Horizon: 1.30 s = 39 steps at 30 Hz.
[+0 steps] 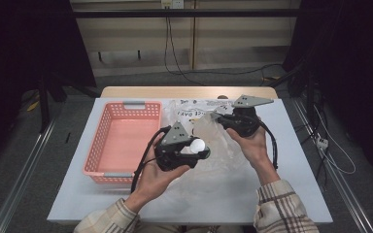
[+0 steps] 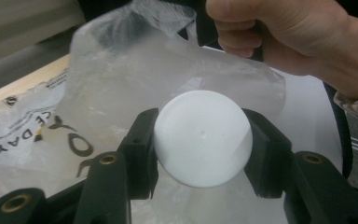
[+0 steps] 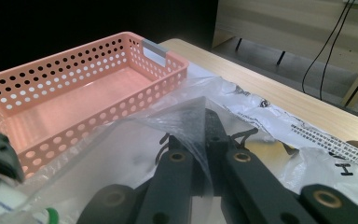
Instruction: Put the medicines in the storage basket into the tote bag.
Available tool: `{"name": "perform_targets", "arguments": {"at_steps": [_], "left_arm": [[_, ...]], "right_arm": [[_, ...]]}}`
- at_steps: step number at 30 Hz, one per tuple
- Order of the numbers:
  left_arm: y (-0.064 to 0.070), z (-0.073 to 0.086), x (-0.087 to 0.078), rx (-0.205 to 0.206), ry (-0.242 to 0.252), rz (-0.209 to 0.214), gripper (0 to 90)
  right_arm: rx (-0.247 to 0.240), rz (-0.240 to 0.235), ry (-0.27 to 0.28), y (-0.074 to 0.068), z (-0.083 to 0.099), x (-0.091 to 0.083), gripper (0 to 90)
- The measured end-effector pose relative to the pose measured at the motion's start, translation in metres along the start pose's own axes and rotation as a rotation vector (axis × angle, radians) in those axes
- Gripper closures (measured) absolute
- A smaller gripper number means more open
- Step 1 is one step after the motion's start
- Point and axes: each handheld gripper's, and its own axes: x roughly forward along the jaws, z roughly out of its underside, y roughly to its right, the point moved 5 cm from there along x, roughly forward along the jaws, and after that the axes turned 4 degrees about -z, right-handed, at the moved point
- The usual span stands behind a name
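The left gripper sits near the middle of the white table, just right of the pink basket, and its 2 black jaws are closed onto a round white cap, which belongs to a white bottle. In the left gripper view the white cap faces the camera head-on, with one jaw pressed against each of its sides, so the jaws stand about as far apart as the cap is wide. Just beyond it rises the clear plastic bag, its thin film standing up and crumpled, with black printed letters on the part lying flat on the table to the left. The right gripper is a little farther away and to the right, held in the person's right hand, and its jaws are nearly shut on the bag's upper edge. In the right gripper view the 2 jaws pinch a peaked fold of the film between them, lifting it off the table. The pink basket shows beyond, empty, perforated, with grey handles at its ends. The bag spreads across the table between the 2 grippers and toward the far edge. Plaid sleeves come in from the near side.
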Motion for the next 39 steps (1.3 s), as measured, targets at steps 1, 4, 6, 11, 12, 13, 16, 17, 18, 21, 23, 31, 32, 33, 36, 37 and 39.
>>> {"name": "perform_targets", "arguments": {"at_steps": [1,4,6,11,12,13,16,17,18,21,23,31,32,33,36,37,39], "left_arm": [[0.001,0.001,0.004,-0.003,-0.008,-0.001,50.8],[0.004,0.004,0.017,-0.006,-0.029,0.0,50.8],[0.003,0.006,0.027,-0.006,-0.056,-0.011,50.8],[-0.003,0.012,0.042,-0.032,-0.071,-0.026,50.8],[-0.005,0.014,0.045,-0.033,-0.078,-0.035,50.8],[-0.007,0.016,0.047,-0.043,-0.08,-0.041,50.8],[-0.011,0.021,0.053,-0.049,-0.096,-0.055,50.8],[-0.013,0.022,0.055,-0.047,-0.102,-0.06,50.8],[-0.014,0.023,0.057,-0.043,-0.105,-0.061,50.8],[-0.016,0.028,0.066,-0.044,-0.133,-0.045,50.8],[-0.014,0.029,0.068,-0.036,-0.138,-0.04,50.8],[-0.016,0.036,0.09,-0.043,-0.156,-0.047,50.8],[-0.018,0.037,0.092,-0.043,-0.162,-0.052,50.8],[-0.018,0.037,0.092,-0.043,-0.162,-0.052,50.7],[-0.023,0.039,0.096,-0.051,-0.157,-0.07,50.7],[-0.025,0.039,0.097,-0.047,-0.156,-0.079,50.7],[-0.029,0.04,0.099,-0.054,-0.159,-0.088,50.8]], "right_arm": [[0.0,-0.001,0.001,0.0,0.0,0.0,90.0],[0.0,-0.003,0.002,0.0,0.0,-0.001,90.0],[0.001,-0.002,0.002,0.0,0.0,-0.001,90.0],[-0.003,-0.004,0.006,0.0,-0.001,-0.002,90.0],[0.0,-0.002,0.005,0.001,-0.001,-0.003,90.0],[0.0,-0.002,0.005,0.001,-0.001,-0.003,90.0],[0.002,-0.005,-0.001,0.001,0.0,-0.002,90.0],[0.0,-0.005,-0.002,0.001,0.0,-0.002,90.0],[-0.002,-0.006,-0.003,0.0,0.0,-0.002,90.0],[-0.003,-0.003,-0.005,0.0,0.0,0.0,90.0],[-0.001,-0.002,-0.003,0.0,0.0,0.0,90.0],[-0.002,-0.004,-0.003,0.0,0.0,-0.001,90.0],[-0.002,-0.002,-0.005,0.0,0.001,-0.001,90.0],[0.001,-0.002,-0.006,0.0,0.001,-0.001,90.0],[0.003,-0.001,-0.017,0.001,0.003,0.001,90.0],[0.003,-0.001,-0.017,0.001,0.003,0.001,90.0],[0.002,-0.002,-0.016,0.001,0.003,0.002,90.0]]}}
